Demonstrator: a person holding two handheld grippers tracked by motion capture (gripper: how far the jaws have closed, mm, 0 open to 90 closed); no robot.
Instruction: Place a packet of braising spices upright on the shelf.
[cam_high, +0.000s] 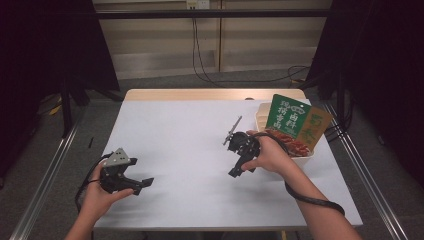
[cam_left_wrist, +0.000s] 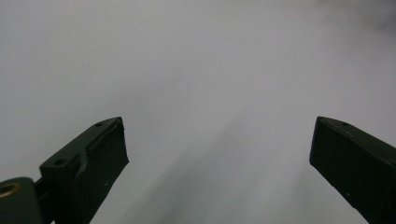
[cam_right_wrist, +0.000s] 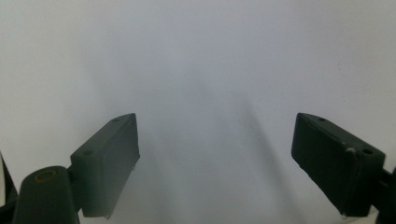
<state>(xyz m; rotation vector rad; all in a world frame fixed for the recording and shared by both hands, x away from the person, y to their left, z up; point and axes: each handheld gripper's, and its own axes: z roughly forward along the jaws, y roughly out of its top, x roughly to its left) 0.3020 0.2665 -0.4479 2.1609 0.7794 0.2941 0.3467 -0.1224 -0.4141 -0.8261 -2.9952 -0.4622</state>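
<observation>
- Two hand-held grippers are on view, one in each of the person's hands, above a white surface.
- The left hand-held gripper sits at about 8 o'clock on the surface, near the front edge, with a grey three-cornered plate on top. In the left gripper view its two black jaws stand wide apart with nothing between them, only blank white surface ahead.
- The right hand-held gripper sits at about 4 o'clock, just right of centre, gripped by the right hand. In the right gripper view its jaws are also spread wide and hold nothing.
- One black cable loops from the right hand-held gripper along the forearm.
- One cream tray rests at about 2 o'clock, at the right edge of the surface, just beside the right hand.
- One green snack packet with white lettering stands tilted in the tray, with an orange-tan packet beside it; the red contents below are too small to make out.
- The middle and the far left of the surface are bare, leaving open room between the two hand-held grippers.
- Metal rails run along both sides on the floor; cables lie on the floor beyond the far edge.
</observation>
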